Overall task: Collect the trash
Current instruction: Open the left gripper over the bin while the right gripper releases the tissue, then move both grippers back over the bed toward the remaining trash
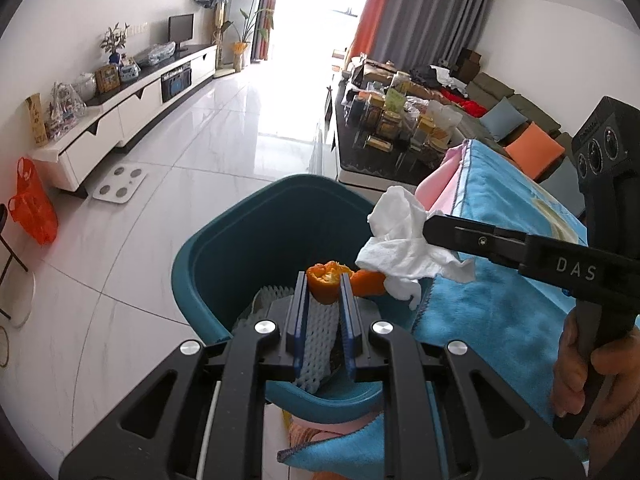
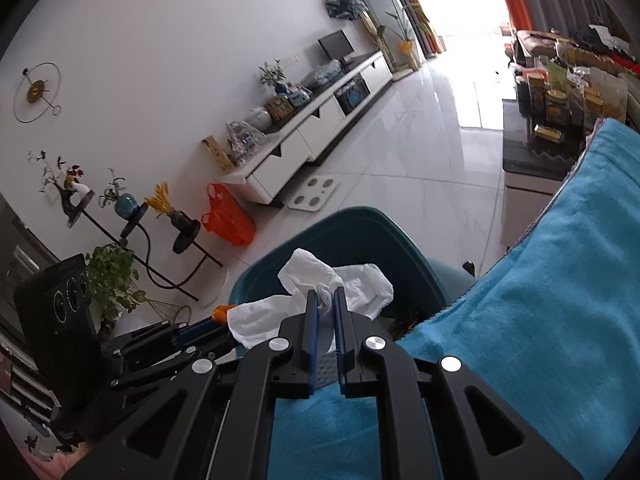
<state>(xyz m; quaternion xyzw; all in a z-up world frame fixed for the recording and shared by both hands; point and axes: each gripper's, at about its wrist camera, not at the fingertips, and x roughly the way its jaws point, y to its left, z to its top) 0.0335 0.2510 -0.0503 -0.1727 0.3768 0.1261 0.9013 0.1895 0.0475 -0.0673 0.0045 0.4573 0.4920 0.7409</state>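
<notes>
Left tongs (image 1: 325,285) are pinching orange peel (image 1: 326,280), right tongs (image 2: 326,300) are pinching crumpled white tissue (image 2: 340,284), both hovering above the teal plastic bin (image 1: 256,232); release looks next.

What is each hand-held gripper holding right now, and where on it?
The left hand-held gripper pinches an orange peel at its lower end. The right hand-held gripper clamps a crumpled white tissue at a bunched middle fold. Both hang over the teal bin.

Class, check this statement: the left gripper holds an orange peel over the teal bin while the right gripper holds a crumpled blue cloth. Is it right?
Not quite. The right gripper holds a crumpled white tissue, not a blue cloth, as the right wrist view shows. The left gripper does hold the orange peel over the teal bin.
</notes>
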